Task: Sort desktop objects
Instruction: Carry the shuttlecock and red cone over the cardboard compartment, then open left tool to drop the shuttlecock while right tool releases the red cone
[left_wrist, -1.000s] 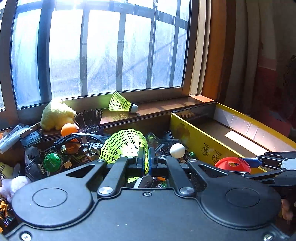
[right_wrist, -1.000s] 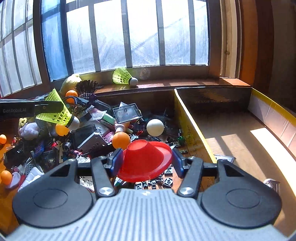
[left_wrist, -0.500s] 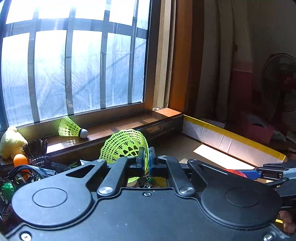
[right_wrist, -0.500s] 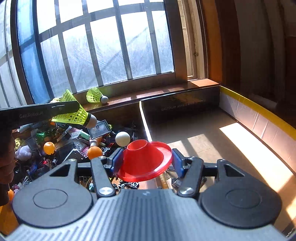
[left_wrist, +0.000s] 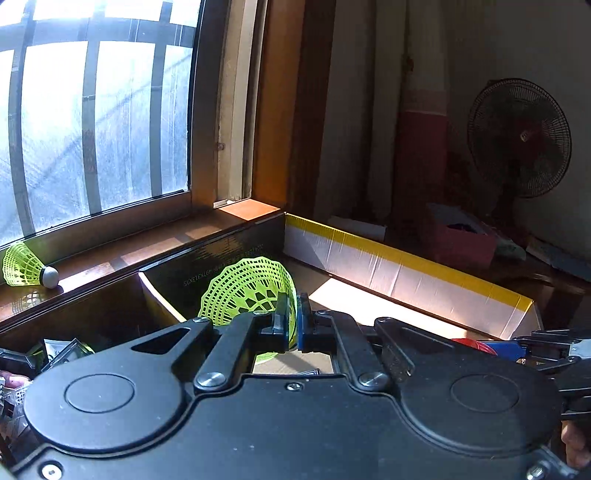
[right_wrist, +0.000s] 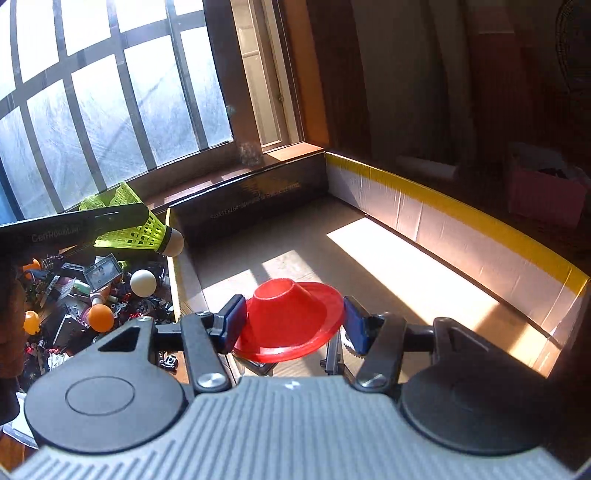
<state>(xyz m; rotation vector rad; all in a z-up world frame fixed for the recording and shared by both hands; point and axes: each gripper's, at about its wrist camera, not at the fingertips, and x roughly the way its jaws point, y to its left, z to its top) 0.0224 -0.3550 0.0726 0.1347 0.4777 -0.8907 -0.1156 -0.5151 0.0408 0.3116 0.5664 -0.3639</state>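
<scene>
You've got a neon-green shuttlecock (left_wrist: 251, 291) pinched by its mesh skirt in your left gripper (left_wrist: 291, 325), jaws squeezed tight together on the plastic, with the skirt fanning out ahead and to the left of the fingers. From your right-hand camera the same shuttlecock shows with its white cork tip (right_wrist: 173, 242) poking out past the left tool, up over the wall between the clutter and the box. Your right gripper (right_wrist: 295, 319) is clamped on a red cone-shaped disc (right_wrist: 291, 314), one blue pad on each side of its brim, the narrow top facing away from you. Straight ahead of and under both tools is the big cardboard box (right_wrist: 443, 221) with the yellow-taped rim, sunlight patches on its floor. Off to the left of your right tool sits the messy pile: a white ball (right_wrist: 144, 282), an orange ball (right_wrist: 100, 318), and lots of small dark bits I can't make out. Further left of your left tool, a second green shuttlecock (left_wrist: 26, 266) lies on the wooden windowsill (left_wrist: 155, 243). A standing fan (left_wrist: 519, 138) is way off to the right.
</scene>
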